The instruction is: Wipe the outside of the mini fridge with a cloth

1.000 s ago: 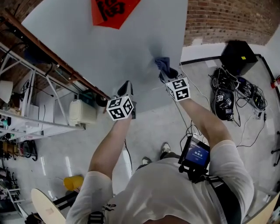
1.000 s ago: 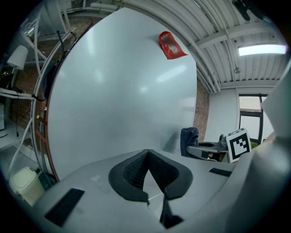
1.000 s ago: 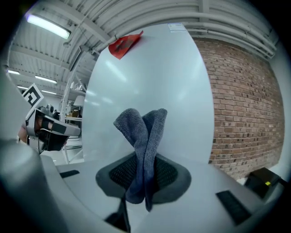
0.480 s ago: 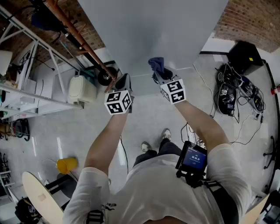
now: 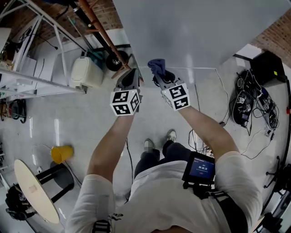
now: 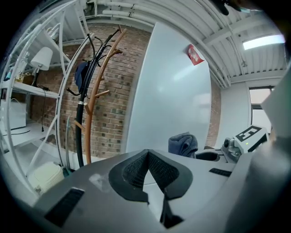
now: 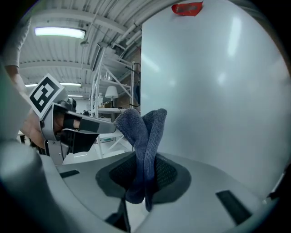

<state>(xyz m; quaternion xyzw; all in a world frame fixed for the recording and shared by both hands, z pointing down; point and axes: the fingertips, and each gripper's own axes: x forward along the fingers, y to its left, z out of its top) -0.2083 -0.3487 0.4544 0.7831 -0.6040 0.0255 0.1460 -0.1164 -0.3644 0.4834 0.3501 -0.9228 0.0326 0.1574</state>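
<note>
Brick wall (image 5: 107, 9) shows at eleven o'clock. Both arms reach forward: the left gripper (image 5: 128, 75) has its jaws closed on nothing, while the right gripper (image 5: 160, 77) beside it pinches the blue cloth (image 5: 155, 66), near the pale fridge (image 5: 191, 32) at twelve.

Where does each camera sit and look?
Head view: on the head, looking down at fridge and floor; arms, shoes show.
Left gripper view: on the left hand-held gripper, facing fridge and brick wall; shut jaws show.
Right gripper view: on the right hand-held gripper, facing fridge; jaws pinch the cloth.
All share fridge and cloth.
</note>
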